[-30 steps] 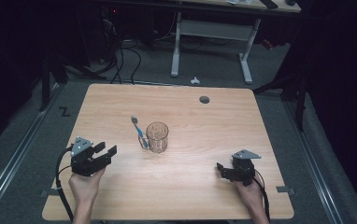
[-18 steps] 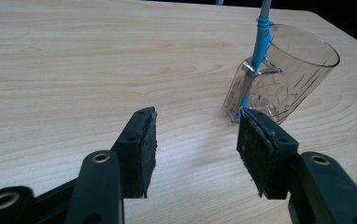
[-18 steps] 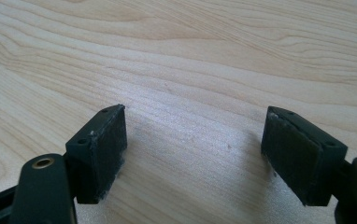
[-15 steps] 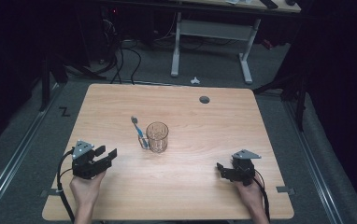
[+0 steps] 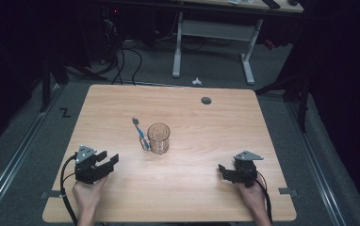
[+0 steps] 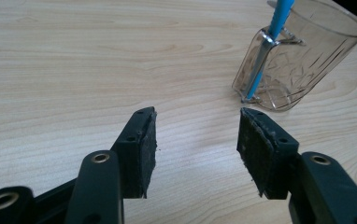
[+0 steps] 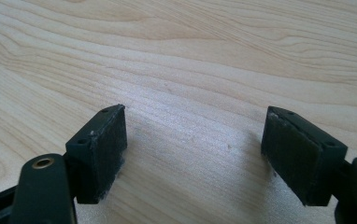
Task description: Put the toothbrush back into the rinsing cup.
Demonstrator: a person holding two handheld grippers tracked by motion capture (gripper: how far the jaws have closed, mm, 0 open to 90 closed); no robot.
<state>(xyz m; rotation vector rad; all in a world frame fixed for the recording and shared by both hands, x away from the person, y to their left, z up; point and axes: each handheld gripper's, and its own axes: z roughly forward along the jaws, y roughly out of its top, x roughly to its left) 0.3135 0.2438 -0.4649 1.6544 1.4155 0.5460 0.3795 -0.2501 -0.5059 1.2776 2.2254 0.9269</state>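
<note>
— Grippers first: where do they sit?

— Left gripper [image 5: 106, 161] is low over the near left part of the wooden table [image 5: 201, 122], held in the person's left hand [image 5: 87, 195]. Right gripper [image 5: 223, 170] is over the near right part, well apart from the other, in the right hand [image 5: 252, 193].

— Jaws?

— Left gripper view shows its two black jaws spread wide, nothing between the pads [image 6: 145, 149] but bare wood. Right gripper view shows its jaws wide too, wider if anything, over bare table; its pads [image 7: 113, 149] touch nothing.

— And the things on the table?

— A clear glass cup [image 5: 158, 138] stands upright near the middle, a little left of centre. A blue toothbrush [image 5: 140, 132] lies on the table just beside the cup on its left, head pointing toward the far edge, the near end of its handle right at the cup's base. Whether the handle touches the glass I cannot tell from above.

— From the left gripper?

— Cup [image 6: 298, 60] sits ahead and to the right of the jaws, near but clear of them, with the toothbrush handle [image 6: 279, 18] seen against its wall.

— Anything else?

— A small dark round hole [image 5: 206, 100] in the tabletop near the far edge, and a trailing cable [image 5: 64, 188] from the left gripper.
</note>
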